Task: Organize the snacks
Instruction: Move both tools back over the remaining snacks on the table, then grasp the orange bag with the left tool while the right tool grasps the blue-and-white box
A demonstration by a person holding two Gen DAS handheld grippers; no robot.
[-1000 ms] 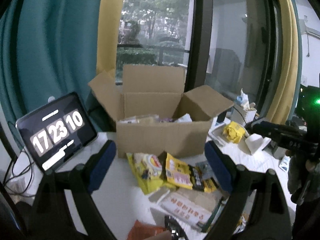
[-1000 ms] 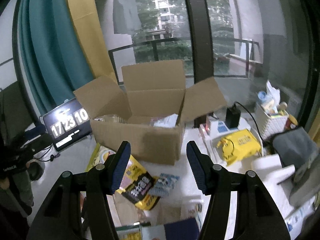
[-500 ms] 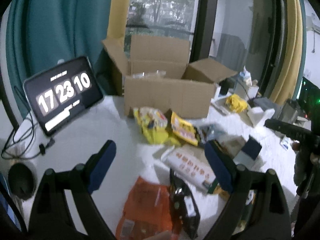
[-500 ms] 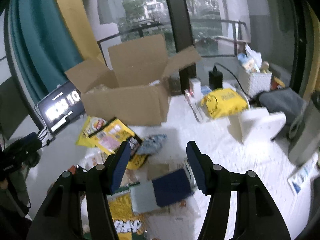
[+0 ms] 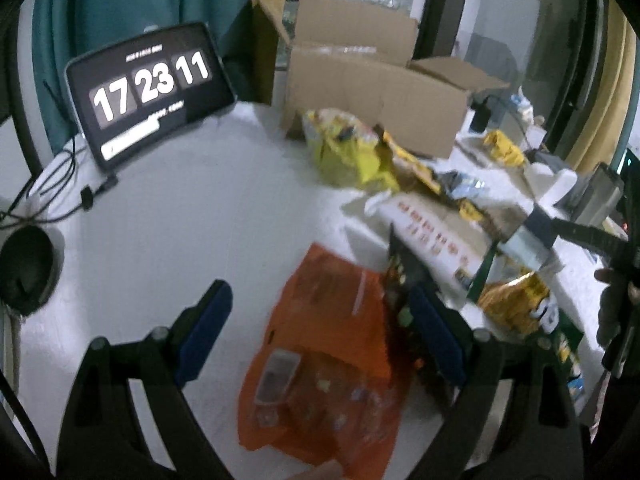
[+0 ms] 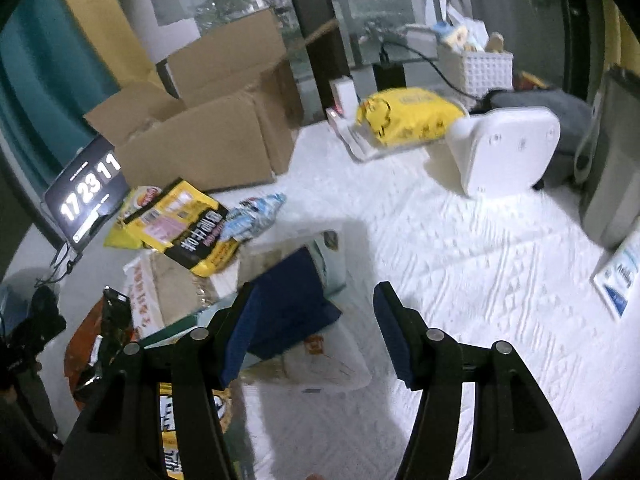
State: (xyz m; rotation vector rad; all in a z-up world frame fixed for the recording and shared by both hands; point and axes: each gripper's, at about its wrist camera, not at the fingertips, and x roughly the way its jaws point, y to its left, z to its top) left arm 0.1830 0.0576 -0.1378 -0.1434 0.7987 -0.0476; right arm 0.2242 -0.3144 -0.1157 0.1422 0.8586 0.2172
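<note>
While both grippers are angled down over a white table (image 5: 168, 232), nothing is pinched by either. L gripper (image 5: 320, 332) is seen spread wide, w/ an orange snack bag (image 5: 332, 352) lying flat on the table below and between its blue pads; whether the bag is touched cannot be told. A dark snack packet (image 5: 400, 280) is found just beside the orange bag, by the R-hand pad. R gripper (image 6: 312, 328) is opening, jaws partly spread, no item gripped; a dark blue packet (image 6: 288, 300) is seen just behind its L-hand pad, atop a pale pouch (image 6: 332, 356). Further back, a yellow-black snack bag (image 6: 188, 232) and a small blue-white packet (image 6: 256, 212) are laid in front of an open cardboard box (image 6: 208, 148), flaps up, at the table's far side. A long white box w/ red print (image 5: 436, 236) is lying amid the pile. A tablet showing 17 23 11 (image 5: 148, 88) is propped to the box's left. A yellow pack (image 6: 408, 116) and a white device (image 6: 504, 148) are set well apart to the right.
</note>
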